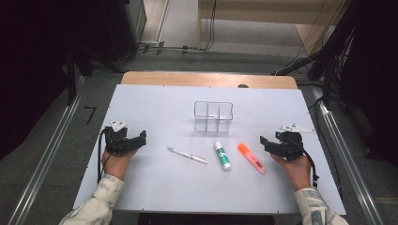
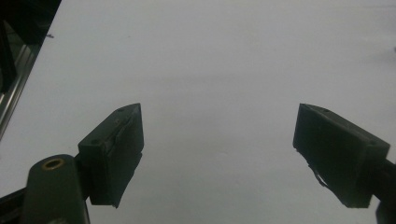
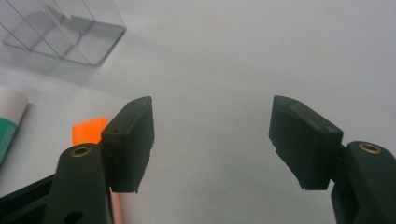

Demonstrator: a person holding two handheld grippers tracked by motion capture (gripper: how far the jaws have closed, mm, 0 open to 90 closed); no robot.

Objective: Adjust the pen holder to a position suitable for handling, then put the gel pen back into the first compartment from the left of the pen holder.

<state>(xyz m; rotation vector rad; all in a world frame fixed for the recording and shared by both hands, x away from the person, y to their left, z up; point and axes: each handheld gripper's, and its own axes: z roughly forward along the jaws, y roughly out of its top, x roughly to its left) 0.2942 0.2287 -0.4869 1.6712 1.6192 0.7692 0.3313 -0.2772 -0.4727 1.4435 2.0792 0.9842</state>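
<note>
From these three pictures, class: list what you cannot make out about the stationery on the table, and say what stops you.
- Glue stick: label print too small in the high view; cut off by the left edge in the right gripper view.
- Orange highlighter: mostly hidden behind the right gripper's jaw.
- Pen: too small in the high view to tell capped or not.
- Clear organizer: contents unclear through its see-through walls.

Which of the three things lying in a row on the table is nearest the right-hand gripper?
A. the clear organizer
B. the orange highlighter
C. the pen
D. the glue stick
B: the highlighter lies just left of the right gripper, while the glue stick and pen lie farther toward the left; it also peeks out beside a jaw in the right gripper view.
</note>
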